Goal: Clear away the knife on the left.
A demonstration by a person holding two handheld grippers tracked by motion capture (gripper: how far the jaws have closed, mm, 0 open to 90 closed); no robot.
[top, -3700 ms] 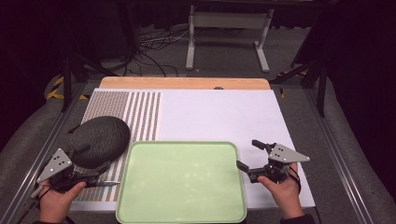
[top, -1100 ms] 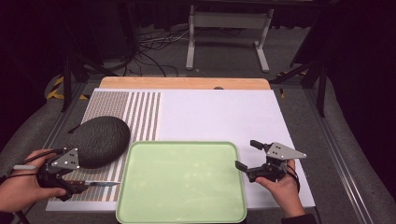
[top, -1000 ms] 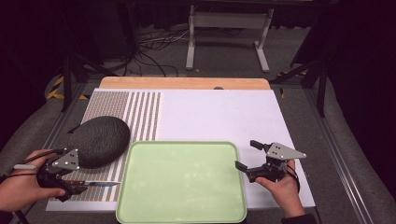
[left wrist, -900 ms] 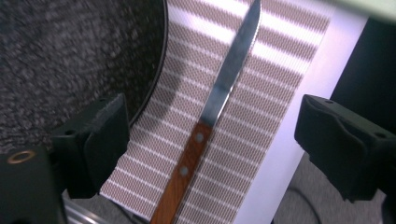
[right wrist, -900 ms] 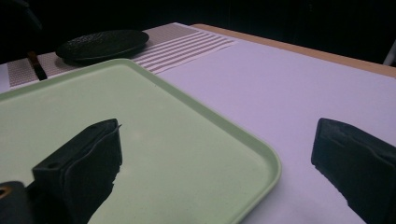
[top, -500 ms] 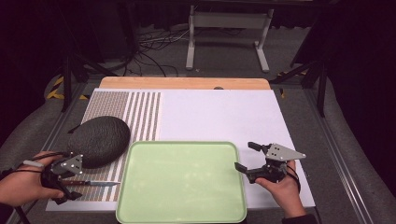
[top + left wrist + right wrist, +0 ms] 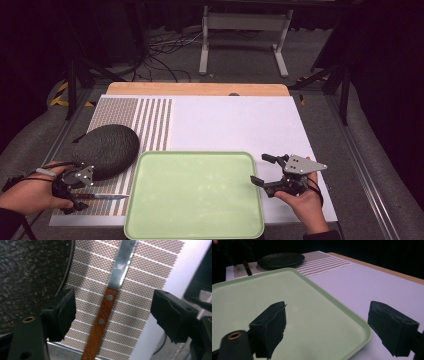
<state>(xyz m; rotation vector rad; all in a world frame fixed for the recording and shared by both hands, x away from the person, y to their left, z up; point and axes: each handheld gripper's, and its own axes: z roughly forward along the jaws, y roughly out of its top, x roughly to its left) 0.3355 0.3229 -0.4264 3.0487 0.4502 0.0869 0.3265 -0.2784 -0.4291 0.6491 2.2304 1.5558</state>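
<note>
The left tongs (image 7: 112,312) hang released over the knife (image 7: 103,315), jaws astride its wooden handle without touching, having just been narrowing. The knife lies at seven o'clock on the counter (image 7: 240,120). The right tongs (image 7: 327,325) gape, straddling the green tray's (image 7: 317,290) corner.

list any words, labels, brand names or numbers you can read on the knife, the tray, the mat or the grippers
None can be read.
Wooden-handled knife with a steel blade: two rivets, no stamp or brand.
Pale green rectangular plastic tray: plain.
White table mat with brown checked stripes: pattern, no lettering.
Dark grey speckled oval plate: no marking.
Left gripper and right gripper: no legible labels.
</note>
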